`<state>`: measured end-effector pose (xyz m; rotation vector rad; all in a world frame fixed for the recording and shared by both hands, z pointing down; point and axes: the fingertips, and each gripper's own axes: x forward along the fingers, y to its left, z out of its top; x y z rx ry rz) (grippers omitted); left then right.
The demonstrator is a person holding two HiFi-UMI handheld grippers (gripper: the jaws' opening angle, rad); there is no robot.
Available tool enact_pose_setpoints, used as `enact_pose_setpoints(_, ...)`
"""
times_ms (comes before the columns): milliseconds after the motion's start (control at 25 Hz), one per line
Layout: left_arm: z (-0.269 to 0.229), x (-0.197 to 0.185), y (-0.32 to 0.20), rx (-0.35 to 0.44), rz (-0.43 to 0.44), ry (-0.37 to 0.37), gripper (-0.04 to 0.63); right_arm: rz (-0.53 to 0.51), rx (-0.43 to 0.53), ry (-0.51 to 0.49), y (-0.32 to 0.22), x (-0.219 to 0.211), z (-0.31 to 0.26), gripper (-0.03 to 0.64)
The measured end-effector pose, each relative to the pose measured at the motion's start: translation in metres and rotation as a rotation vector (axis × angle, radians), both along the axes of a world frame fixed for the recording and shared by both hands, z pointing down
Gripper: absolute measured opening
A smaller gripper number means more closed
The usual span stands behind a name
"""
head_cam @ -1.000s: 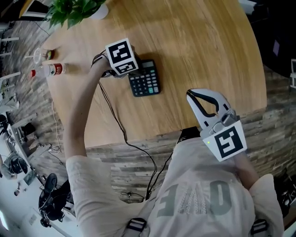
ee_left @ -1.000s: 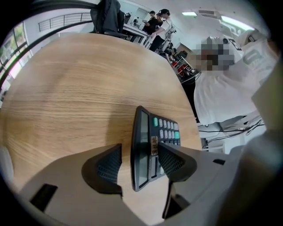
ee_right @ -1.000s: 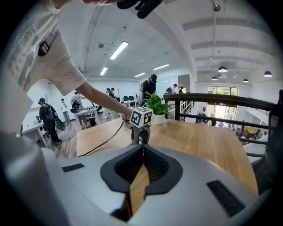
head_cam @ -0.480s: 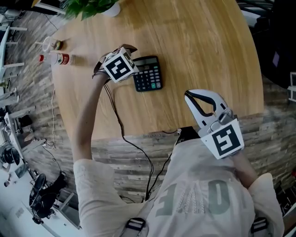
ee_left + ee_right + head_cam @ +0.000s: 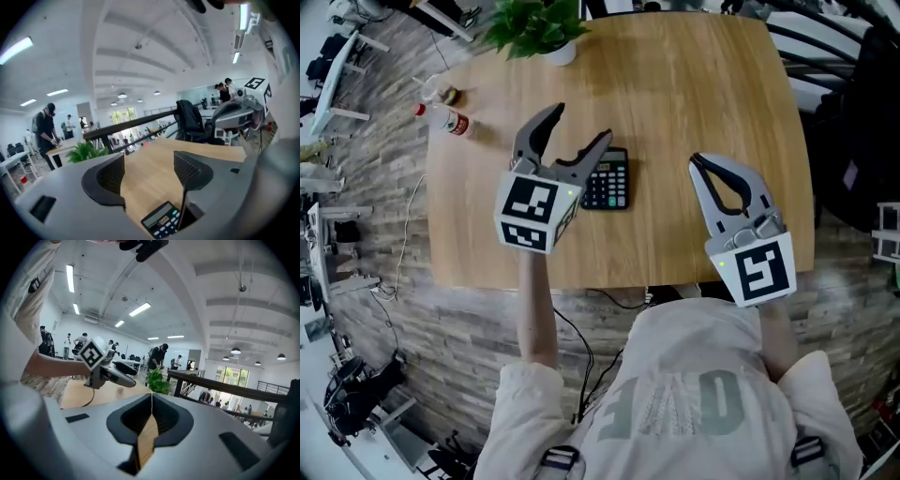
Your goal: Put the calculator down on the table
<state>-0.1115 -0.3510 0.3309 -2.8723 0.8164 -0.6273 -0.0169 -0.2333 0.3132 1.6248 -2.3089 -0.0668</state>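
One calculator [image 5: 607,178] lies flat, keys up, near the middle of the one wooden worktop [image 5: 694,84]. No jaw touches it.

There are two grippers, one in each of the person's hands, each with one marker cube. The left gripper [image 5: 579,127] is held in the air just left of the calculator, and from above its right jaw overlaps the calculator's left edge. Its jaws have just been opening and now stand wide, with nothing between the pads. In the left gripper view the gripper [image 5: 150,171] shows bare wood between its jaws, and the calculator [image 5: 161,220] lies on the worktop low down, below the right jaw.

The right gripper [image 5: 697,164] is held to the right of the calculator, well apart from it. In its own view the gripper [image 5: 151,404] has its jaws pressed together on nothing.

Beyond the calculator, at the far edge, stands one potted plant [image 5: 534,23]. Left of the calculator, near the left edge, lie one small bottle [image 5: 448,119] and one clear cup [image 5: 436,89].
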Motion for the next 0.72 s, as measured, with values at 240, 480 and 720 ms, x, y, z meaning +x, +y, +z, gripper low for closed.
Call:
enact_pose_setpoints(240,-0.103,-0.031,0.057,0.238,-0.307,0.309,0.331,0.016,0.220,-0.096,-0.012,-0.002,-0.074,0.020)
enact_pose_setpoints(480,-0.154,-0.065,0.111,0.509,-0.600,0.409,0.197,-0.013,0.297,-0.170,-0.006,-0.003,-0.099,0.020)
enact_pose_setpoints(720,-0.175,-0.073,0.151,0.633,-0.742,0.446,0.055,-0.095,0.346,-0.188,0.021,-0.011,-0.111,0.020)
